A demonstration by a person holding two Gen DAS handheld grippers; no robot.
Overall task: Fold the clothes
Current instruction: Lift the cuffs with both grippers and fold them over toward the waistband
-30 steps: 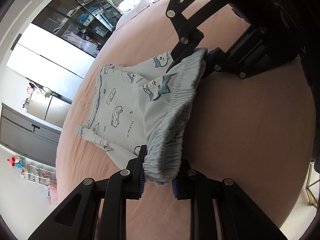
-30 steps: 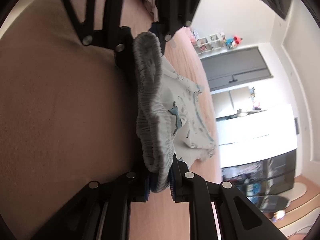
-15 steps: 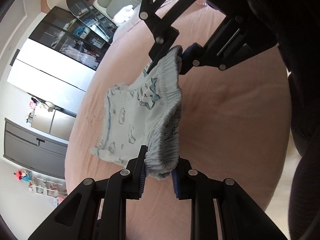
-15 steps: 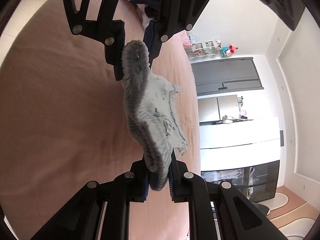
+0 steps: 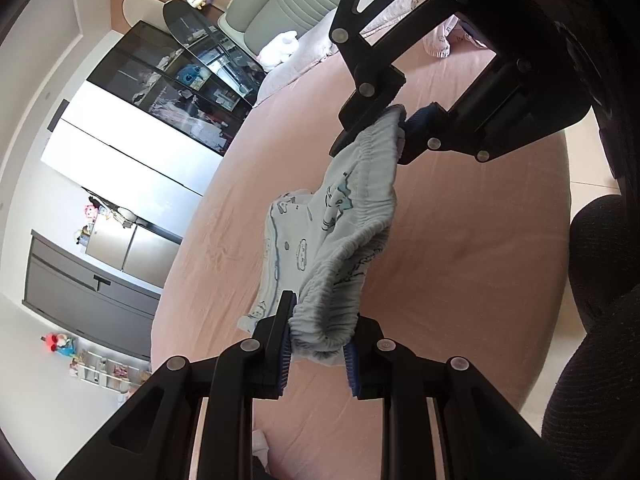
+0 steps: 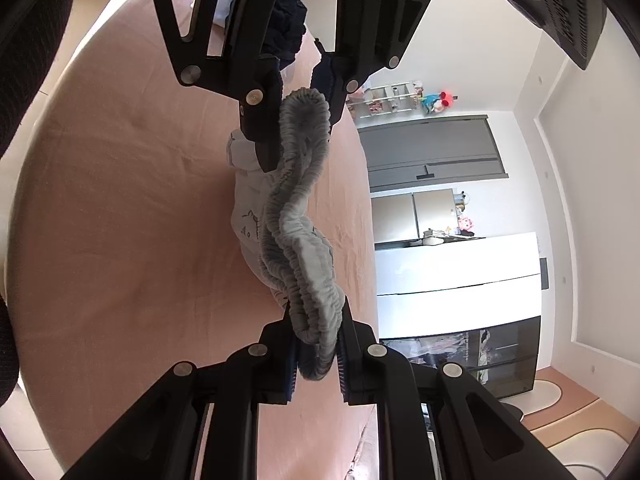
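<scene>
A pair of light blue printed shorts [image 5: 332, 224] with a gathered elastic waistband hangs above the pink bed [image 5: 460, 248]. My left gripper [image 5: 320, 344] is shut on one end of the waistband. My right gripper [image 5: 394, 120], seen opposite, is shut on the other end. In the right wrist view the waistband [image 6: 298, 240] runs slack and wavy from my right gripper [image 6: 318, 354] to my left gripper [image 6: 306, 112]. The legs of the shorts hang down toward the bed sheet [image 6: 120, 200].
A grey headboard [image 5: 288, 4] and a white plush toy [image 5: 280, 48] stand at the bed's far end. Dark clothes [image 6: 286, 36] lie beyond the left gripper. A glass cabinet [image 5: 176, 84], white wardrobe and grey cabinet [image 6: 432, 148] line the wall.
Both grippers have lifted the shorts up off the bed. The shorts, which lay spread on the sheet, now hang from the waistband, and the waistband sags more.
</scene>
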